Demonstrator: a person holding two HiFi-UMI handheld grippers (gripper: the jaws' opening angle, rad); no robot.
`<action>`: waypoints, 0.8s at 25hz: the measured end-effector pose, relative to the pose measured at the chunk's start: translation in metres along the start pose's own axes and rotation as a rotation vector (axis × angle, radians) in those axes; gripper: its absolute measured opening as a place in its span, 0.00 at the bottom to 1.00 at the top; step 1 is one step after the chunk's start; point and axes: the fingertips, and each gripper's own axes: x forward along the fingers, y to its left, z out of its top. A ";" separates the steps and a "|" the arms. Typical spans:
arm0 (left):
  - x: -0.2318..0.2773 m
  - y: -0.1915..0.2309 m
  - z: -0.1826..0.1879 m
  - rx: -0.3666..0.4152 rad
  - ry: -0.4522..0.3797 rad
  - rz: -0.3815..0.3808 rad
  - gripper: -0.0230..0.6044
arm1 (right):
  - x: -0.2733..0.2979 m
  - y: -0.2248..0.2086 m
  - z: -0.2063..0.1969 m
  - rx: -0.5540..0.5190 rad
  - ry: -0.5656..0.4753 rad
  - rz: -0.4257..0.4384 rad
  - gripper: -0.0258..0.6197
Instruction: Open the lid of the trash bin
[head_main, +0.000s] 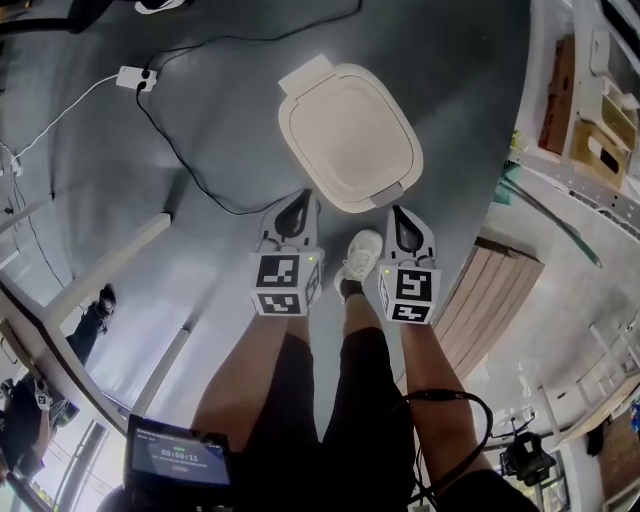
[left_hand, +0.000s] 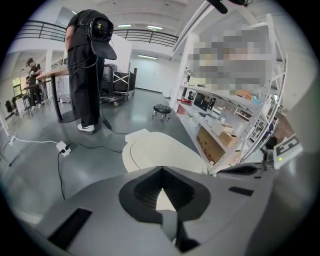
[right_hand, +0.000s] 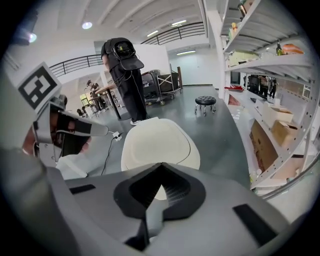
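We hold the left gripper (head_main: 297, 203) and right gripper (head_main: 399, 216) side by side just short of the trash bin (head_main: 400, 180), which stands on the grey floor (head_main: 200, 130) in front of our shoe (head_main: 361, 256). Both pairs of jaws are drawn together with nothing between them. The cream lid (head_main: 348, 132) lies closed and looks like light, stiff, smooth plastic, so likely slippery. We judge the near edge by the grey tab (head_main: 392, 191), opposite the hinge block (head_main: 308, 72), the best place to lift.

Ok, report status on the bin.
Left gripper, right gripper shut, empty, by bin's near edge. Trash bin lid closed. Cable on floor, clear of it.
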 end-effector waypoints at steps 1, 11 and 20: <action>0.004 0.000 -0.004 0.002 0.001 -0.004 0.03 | 0.003 0.000 -0.003 -0.008 -0.003 0.003 0.04; 0.025 0.002 -0.042 0.015 0.041 -0.029 0.03 | 0.018 -0.003 -0.029 0.064 0.003 -0.003 0.04; 0.028 -0.001 -0.051 0.113 0.032 -0.069 0.03 | 0.029 0.005 -0.016 -0.079 -0.002 0.015 0.04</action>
